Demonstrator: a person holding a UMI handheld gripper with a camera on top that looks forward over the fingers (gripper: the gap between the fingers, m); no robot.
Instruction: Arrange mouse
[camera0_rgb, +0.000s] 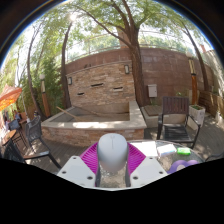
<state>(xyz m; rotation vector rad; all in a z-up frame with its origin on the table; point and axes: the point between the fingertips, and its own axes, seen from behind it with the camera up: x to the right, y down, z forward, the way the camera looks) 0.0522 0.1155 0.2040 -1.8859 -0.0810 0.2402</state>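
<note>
Currently carrying | gripper (112, 168): fingers closed on mouse (112, 153), pink pads pressing both sides | mouse: grey-white, lifted, between fingers, near | far: stone wall (100, 88), patio chairs (176, 117) right | next: likely lower onto a surface, then release

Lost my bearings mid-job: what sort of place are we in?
Likely an outdoor patio or backyard: a stone block wall, tall leafy trees and dark metal patio chairs. The jaws hold a pale grey rounded mouse.

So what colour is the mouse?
The mouse is pale grey-white, held between the purple pads in the gripper view.
</note>
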